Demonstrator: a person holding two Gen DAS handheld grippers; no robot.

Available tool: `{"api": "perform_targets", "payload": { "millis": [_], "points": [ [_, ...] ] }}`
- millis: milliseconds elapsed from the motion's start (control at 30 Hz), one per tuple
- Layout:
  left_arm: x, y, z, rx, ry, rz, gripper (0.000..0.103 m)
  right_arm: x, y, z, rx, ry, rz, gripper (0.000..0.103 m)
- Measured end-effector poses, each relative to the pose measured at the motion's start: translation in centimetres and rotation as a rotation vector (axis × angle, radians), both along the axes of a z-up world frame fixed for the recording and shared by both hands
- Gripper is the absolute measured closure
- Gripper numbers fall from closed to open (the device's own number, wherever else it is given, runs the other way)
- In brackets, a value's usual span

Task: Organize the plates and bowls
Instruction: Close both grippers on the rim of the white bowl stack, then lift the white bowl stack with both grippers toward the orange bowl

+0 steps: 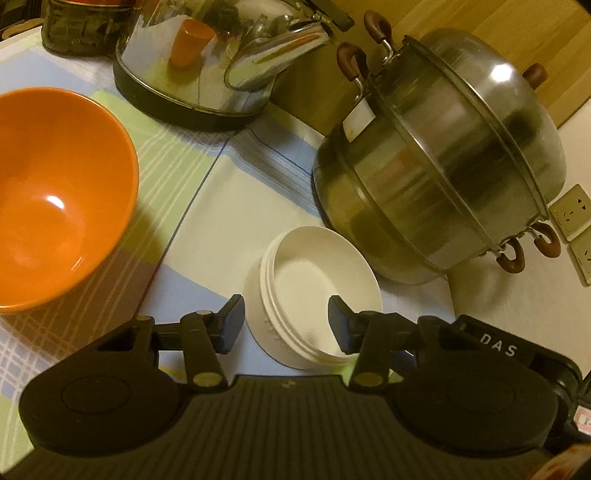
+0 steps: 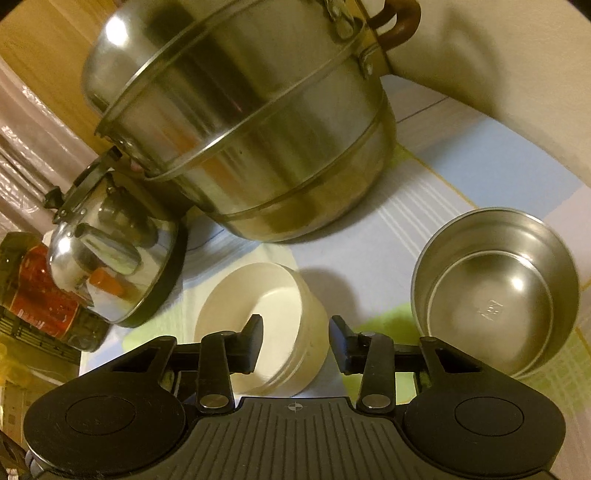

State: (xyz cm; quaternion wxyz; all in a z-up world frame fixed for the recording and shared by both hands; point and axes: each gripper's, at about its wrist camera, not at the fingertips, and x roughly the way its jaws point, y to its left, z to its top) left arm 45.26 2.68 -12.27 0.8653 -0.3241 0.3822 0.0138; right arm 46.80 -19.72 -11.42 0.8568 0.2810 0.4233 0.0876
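A stack of white bowls (image 1: 314,280) stands on the patterned tablecloth; it also shows in the right wrist view (image 2: 266,317). My left gripper (image 1: 286,325) is open with one finger on each side of the stack's near wall. My right gripper (image 2: 295,341) is open, one finger inside the stack's rim and one outside its right wall. A large orange bowl (image 1: 55,199) sits to the left in the left wrist view. A steel bowl (image 2: 495,288), with another nested in it, sits to the right in the right wrist view.
A big lidded steel steamer pot (image 1: 443,162) stands just behind the white stack, also in the right wrist view (image 2: 251,122). A shiny kettle (image 1: 218,62) sits at the back left (image 2: 118,251). A dark jar (image 1: 77,29) and a red tin (image 2: 40,295) stand beyond. Wall sockets (image 1: 570,214) are at right.
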Motion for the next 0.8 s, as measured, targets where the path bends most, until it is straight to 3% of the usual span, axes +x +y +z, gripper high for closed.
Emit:
{"api": "perform_targets", "payload": {
  "millis": [200, 633, 800],
  "points": [
    [0.8, -0.3, -0.6, 0.008, 0.004, 0.005, 0.063, 0.9, 0.3, -1.3, -0.014, 0.021, 0.002, 0.069],
    [1.3, -0.1, -1.6, 0.023, 0.014, 0.019, 0.083, 1.7, 1.1, -2.8, -0.028, 0.042, 0.023, 0.078],
    [1.4, -0.3, -1.7, 0.029, 0.013, 0.01, 0.084, 1.8, 1.2, -2.8, -0.034, 0.042, 0.024, 0.08]
  ]
}}
